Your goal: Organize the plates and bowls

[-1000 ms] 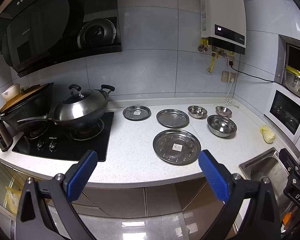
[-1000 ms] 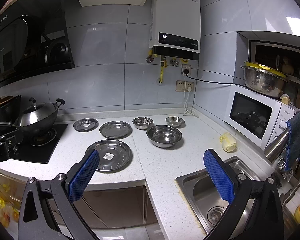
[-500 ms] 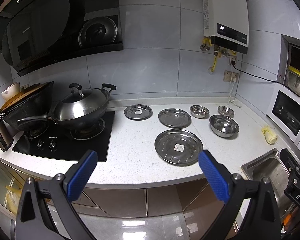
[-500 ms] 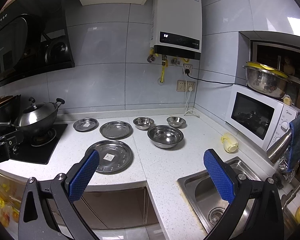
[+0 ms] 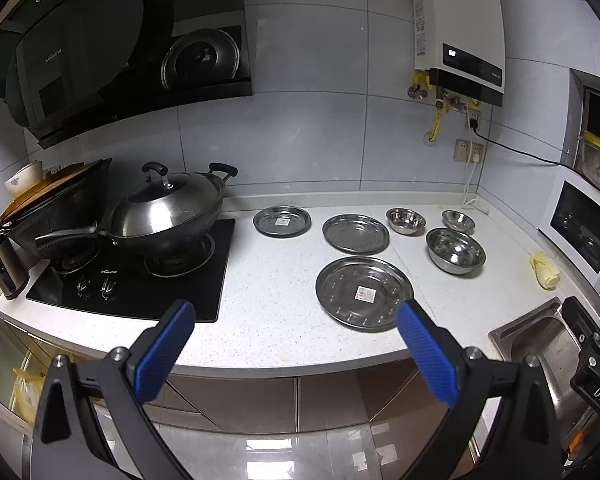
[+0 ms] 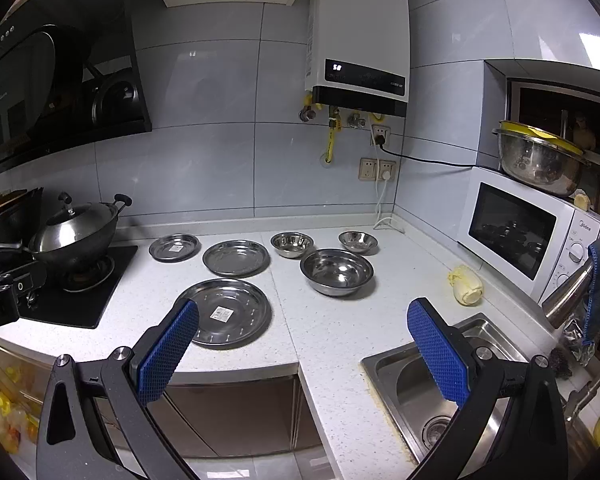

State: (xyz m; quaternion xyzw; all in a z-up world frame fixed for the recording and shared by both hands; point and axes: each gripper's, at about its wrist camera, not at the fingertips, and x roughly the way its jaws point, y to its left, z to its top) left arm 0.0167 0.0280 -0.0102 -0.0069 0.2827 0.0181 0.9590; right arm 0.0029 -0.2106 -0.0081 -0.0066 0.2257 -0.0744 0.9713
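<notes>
Three steel plates lie apart on the white counter [image 5: 276, 280]: a large plate [image 5: 364, 293] [image 6: 226, 312] near the front, a medium plate [image 5: 356, 234] [image 6: 236, 257] behind it, a small plate [image 5: 282, 221] [image 6: 175, 247] to the left. Three steel bowls stand to the right: a large bowl [image 5: 455, 250] [image 6: 337, 271], and two small bowls [image 5: 406, 221] [image 5: 458, 221] behind it. My left gripper [image 5: 294, 340] is open and empty in front of the counter edge. My right gripper [image 6: 302, 340] is open and empty, also short of the counter.
A black hob [image 5: 140, 276] with a lidded wok [image 5: 168, 212] is at the left. A sink [image 6: 452, 376] is at the front right, with a microwave [image 6: 528, 240] and a yellow object [image 6: 466, 284] on the counter beside it.
Both grippers have drifted slightly; the left view has shifted a little so the plates sit a bit further right and lower. Nothing on the counter has moved.
</notes>
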